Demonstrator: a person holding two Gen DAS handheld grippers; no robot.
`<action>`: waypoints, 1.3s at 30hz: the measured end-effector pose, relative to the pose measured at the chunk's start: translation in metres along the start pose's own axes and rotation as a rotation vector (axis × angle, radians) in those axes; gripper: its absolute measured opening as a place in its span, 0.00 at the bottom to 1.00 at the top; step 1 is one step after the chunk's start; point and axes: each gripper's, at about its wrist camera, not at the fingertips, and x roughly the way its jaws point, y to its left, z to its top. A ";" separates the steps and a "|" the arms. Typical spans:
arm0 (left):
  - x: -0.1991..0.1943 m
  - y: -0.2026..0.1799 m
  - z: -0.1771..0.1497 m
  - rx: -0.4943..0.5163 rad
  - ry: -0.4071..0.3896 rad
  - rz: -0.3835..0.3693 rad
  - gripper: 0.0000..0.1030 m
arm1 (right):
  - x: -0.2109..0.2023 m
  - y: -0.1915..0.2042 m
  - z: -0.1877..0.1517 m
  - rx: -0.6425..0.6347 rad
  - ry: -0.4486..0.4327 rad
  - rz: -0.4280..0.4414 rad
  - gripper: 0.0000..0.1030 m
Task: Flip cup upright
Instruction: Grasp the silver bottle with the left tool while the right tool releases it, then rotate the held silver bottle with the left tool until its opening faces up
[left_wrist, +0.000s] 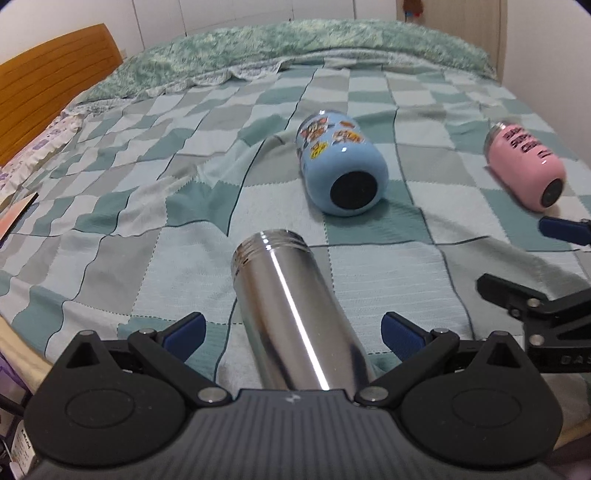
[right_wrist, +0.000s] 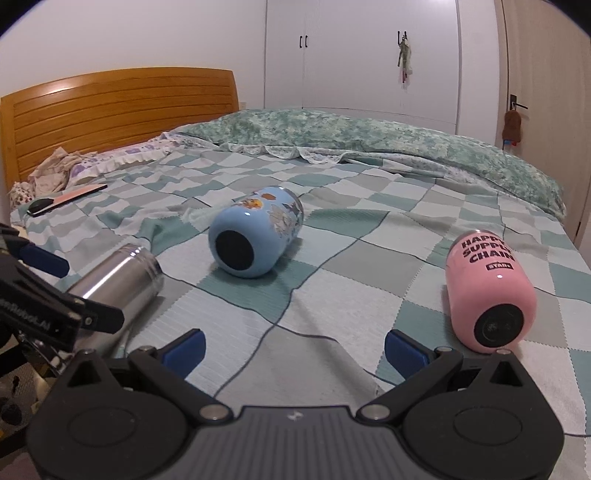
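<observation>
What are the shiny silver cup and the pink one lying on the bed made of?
The silver cylindrical cup looks like polished stainless steel: mirror-like streak highlights, threaded rim. The pink cup with black lettering seems to be metal with a glossy pink coating, though coated plastic is possible.

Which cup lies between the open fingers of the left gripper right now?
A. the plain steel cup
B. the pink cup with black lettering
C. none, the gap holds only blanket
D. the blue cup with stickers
A: in the left wrist view the steel cup lies on its side between the spread fingers of the left gripper, while the blue cup and the pink cup lie farther off on the checked blanket.
</observation>
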 end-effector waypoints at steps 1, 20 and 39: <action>0.003 -0.001 0.000 0.000 0.015 0.006 1.00 | 0.000 -0.001 -0.001 0.004 0.000 0.001 1.00; 0.023 0.019 -0.008 0.356 0.122 -0.122 0.66 | -0.002 0.009 -0.006 -0.016 -0.018 -0.002 1.00; 0.022 0.020 0.019 0.247 0.066 -0.104 1.00 | 0.000 0.010 -0.008 -0.019 -0.025 -0.014 1.00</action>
